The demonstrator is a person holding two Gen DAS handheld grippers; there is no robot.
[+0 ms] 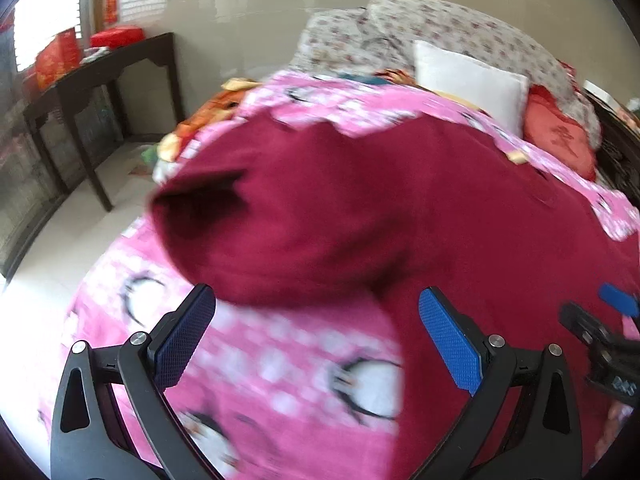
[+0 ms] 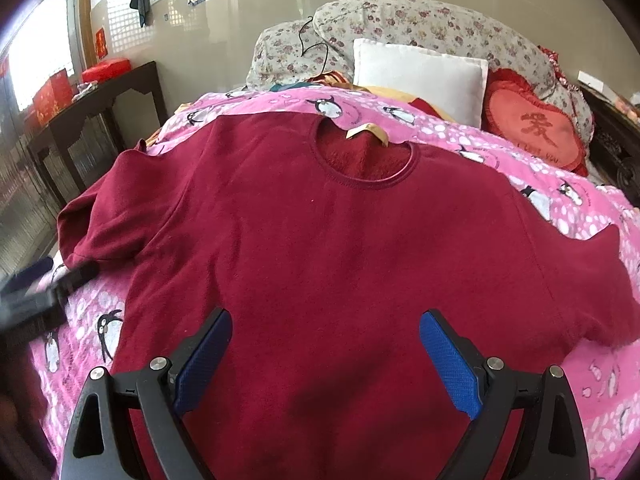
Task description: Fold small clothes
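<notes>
A dark red short-sleeved shirt (image 2: 328,240) lies flat, neck hole away from me, on a pink penguin-print blanket (image 2: 560,392). My right gripper (image 2: 326,328) is open and empty, hovering over the shirt's lower middle. In the blurred left wrist view the shirt (image 1: 400,208) shows with its left sleeve opening (image 1: 200,204) facing me. My left gripper (image 1: 316,308) is open and empty, just in front of that sleeve, over the blanket (image 1: 260,380). The right gripper also shows at the right edge of the left wrist view (image 1: 600,320), and the left gripper as a blur at the left edge of the right wrist view (image 2: 44,292).
A white pillow (image 2: 420,76), a red heart cushion (image 2: 536,128) and a floral quilt (image 2: 420,20) lie at the head of the bed. A dark wooden table (image 2: 100,108) with red boxes (image 2: 52,96) stands left of the bed. The pale floor (image 1: 60,248) lies beside it.
</notes>
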